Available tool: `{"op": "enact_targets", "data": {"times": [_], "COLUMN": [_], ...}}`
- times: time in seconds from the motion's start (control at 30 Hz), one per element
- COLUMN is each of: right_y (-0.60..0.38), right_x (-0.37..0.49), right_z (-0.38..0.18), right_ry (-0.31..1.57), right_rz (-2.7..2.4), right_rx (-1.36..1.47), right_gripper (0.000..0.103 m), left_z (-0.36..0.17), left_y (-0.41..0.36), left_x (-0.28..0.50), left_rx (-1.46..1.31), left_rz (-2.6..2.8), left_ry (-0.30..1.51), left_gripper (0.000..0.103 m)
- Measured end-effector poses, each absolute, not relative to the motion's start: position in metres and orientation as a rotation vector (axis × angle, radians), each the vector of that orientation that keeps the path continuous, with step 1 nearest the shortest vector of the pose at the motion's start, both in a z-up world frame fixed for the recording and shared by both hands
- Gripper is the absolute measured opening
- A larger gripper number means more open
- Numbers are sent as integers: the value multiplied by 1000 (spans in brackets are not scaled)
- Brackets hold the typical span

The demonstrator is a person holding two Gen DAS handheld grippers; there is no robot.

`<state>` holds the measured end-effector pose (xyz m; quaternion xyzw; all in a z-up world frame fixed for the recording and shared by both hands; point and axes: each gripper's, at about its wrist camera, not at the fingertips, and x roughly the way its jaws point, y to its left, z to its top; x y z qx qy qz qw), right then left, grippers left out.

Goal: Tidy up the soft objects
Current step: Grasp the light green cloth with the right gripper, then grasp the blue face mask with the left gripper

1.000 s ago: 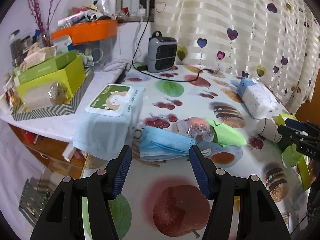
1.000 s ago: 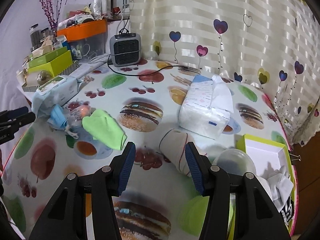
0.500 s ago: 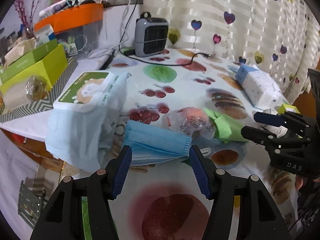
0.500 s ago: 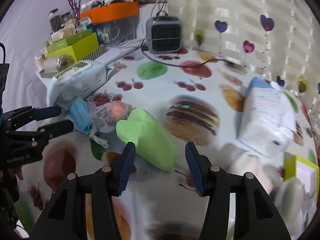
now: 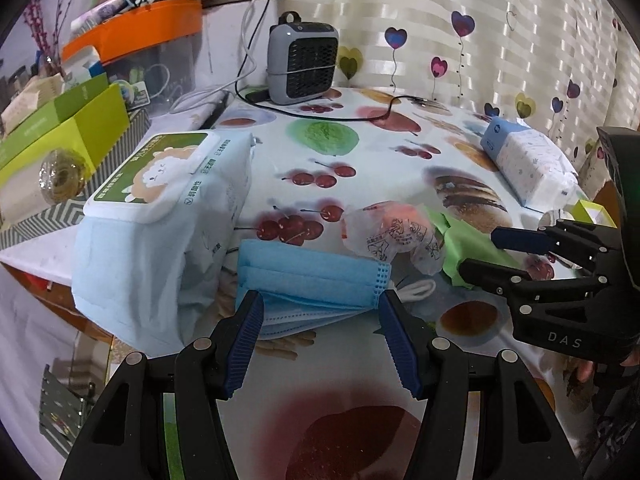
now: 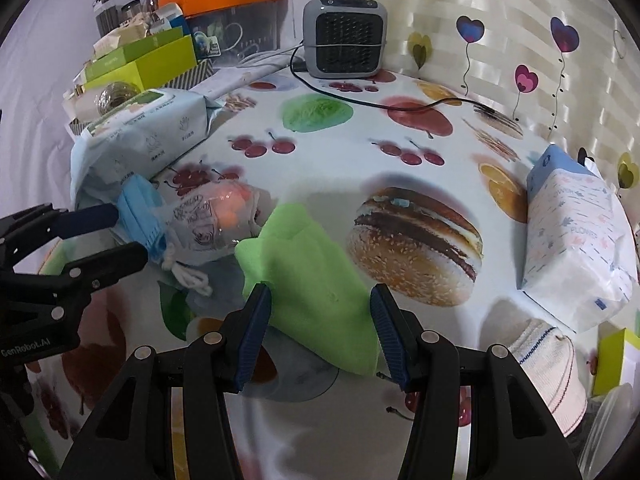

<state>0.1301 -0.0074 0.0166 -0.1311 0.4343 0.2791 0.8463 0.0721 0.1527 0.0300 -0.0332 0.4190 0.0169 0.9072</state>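
A stack of blue face masks (image 5: 310,280) lies at the table's near edge. My left gripper (image 5: 320,304) is open with its fingers either side of the stack's near edge. It also shows in the right wrist view (image 6: 120,232). A green cloth (image 6: 316,280) lies flat beside a clear plastic bag (image 6: 212,226) with orange contents. My right gripper (image 6: 320,304) is open and straddles the cloth's near end. In the left wrist view the right gripper (image 5: 492,254) sits over the green cloth (image 5: 464,240).
A wet wipes pack (image 5: 168,216) lies left of the masks. A tissue pack (image 6: 576,240) and a rolled white sock (image 6: 548,368) lie on the right, by a yellow-green box (image 6: 612,360). A grey heater (image 6: 344,36) with its cable stands at the back. Boxes (image 5: 60,128) crowd the left shelf.
Both grippers moved forward and closer to the table. The left one reached the blue masks. The right one swung left from the sock to the green cloth.
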Motion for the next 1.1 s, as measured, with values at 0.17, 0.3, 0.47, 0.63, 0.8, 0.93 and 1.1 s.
{"op": "enact_targets", "data": {"times": [0.17, 0.3, 0.47, 0.63, 0.8, 0.93, 1.1], "right_y": [-7, -7, -6, -8, -6, -7, -14], "right_x": [131, 130, 129, 125, 119, 115, 108], "right_z": [16, 16, 15, 16, 17, 17, 18], "right_ry": [924, 918, 910, 896, 875, 873, 878], "right_rz": [578, 569, 570, 568, 566, 562, 562], "right_rx": [-268, -270, -272, -274, -300, -304, -294], "right_gripper": [53, 53, 51, 30, 16, 12, 11], "left_z": [27, 26, 27, 29, 30, 37, 47], "left_y": [153, 150, 152, 150, 149, 147, 155], "left_x": [77, 77, 72, 65, 58, 51, 53], "left_rx": [-75, -52, -52, -45, -45, -22, -27], "left_rz": [62, 67, 52, 40, 11, -30, -1], "left_ry": [872, 870, 868, 864, 874, 858, 821], "left_gripper": [60, 59, 59, 55, 52, 52, 53]}}
